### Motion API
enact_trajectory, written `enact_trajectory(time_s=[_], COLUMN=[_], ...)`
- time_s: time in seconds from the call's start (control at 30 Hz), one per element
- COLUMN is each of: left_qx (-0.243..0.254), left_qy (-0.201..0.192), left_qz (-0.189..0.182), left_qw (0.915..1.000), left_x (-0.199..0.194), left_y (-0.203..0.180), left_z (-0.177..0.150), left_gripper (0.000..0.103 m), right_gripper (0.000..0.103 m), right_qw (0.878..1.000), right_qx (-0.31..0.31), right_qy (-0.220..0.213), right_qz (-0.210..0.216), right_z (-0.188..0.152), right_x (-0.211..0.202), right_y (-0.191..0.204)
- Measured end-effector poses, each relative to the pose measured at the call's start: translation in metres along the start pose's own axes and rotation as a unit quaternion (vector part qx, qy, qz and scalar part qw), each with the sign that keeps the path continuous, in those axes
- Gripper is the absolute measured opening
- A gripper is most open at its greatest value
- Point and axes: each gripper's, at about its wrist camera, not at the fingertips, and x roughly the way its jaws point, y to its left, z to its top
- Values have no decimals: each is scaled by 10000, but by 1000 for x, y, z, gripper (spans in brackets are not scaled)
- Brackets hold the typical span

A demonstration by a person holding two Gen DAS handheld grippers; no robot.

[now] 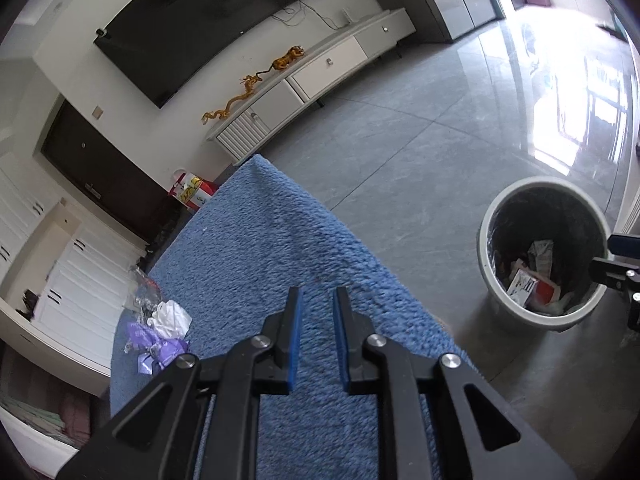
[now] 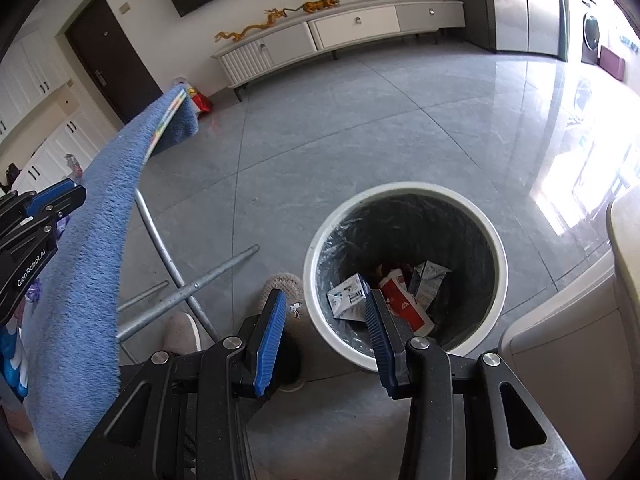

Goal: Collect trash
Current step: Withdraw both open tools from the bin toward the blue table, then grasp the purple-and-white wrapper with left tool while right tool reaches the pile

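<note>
Over the bin (image 2: 404, 276), the right gripper (image 2: 326, 300) hangs empty, jaws wide. Left gripper (image 1: 318, 300), jaws narrow and empty, hovers above the blue cloth (image 1: 260, 248) near wrappers (image 1: 160, 332).

Layout as I see it: a desk (image 1: 256, 248) under a towel cover, with my left gripper (image 1: 316, 300) above its near end. A heap of wrappers (image 1: 160, 332) lies on the desk's left edge. To the right of the desk, on the floor (image 2: 360, 128), stands the bin (image 2: 404, 194); cartons (image 2: 400, 292) lie inside it. My right gripper (image 2: 326, 306) hangs over the bin's near rim. Behind, along the far wall, runs a cabinet (image 2: 344, 28) with figurines (image 2: 276, 16) on top.
</note>
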Motion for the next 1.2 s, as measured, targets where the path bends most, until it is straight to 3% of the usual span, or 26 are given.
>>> enact_trajectory(time_s=[0.2,0.33,0.47,0.53,0.63,0.87,1.2], left_qx=[-527,-920,-1336,-1516,-1710,-2075,-2521], left_qy=[-80,-215,-339,-398,-477,-330,-159], left_qz=[-228,-269,-356,-377,-398,-842,-1720], left_qw=[9983,9952,9898,9869,9833,9741,9522], left_x=[-14,-23,-30,-34,-35,-20,19], left_y=[47,86,134,156,188,223,233], left_z=[-20,-39,-69,-89,-121,-181,-199], left_gripper=[19,38,43,58,65,68,68], right_gripper=[43,45,47,49,53,58,65], right_qw=[9993,9977,9945,9922,9876,9707,9445], right_qx=[-321,-580,-936,-1129,-1438,-2222,-2957], right_qy=[-206,-322,-381,-396,-405,-186,46], right_qz=[62,150,278,352,492,898,1428], right_z=[17,27,38,43,51,60,66], right_x=[-22,-34,-40,-41,-41,-11,43], right_y=[33,63,107,131,170,269,366])
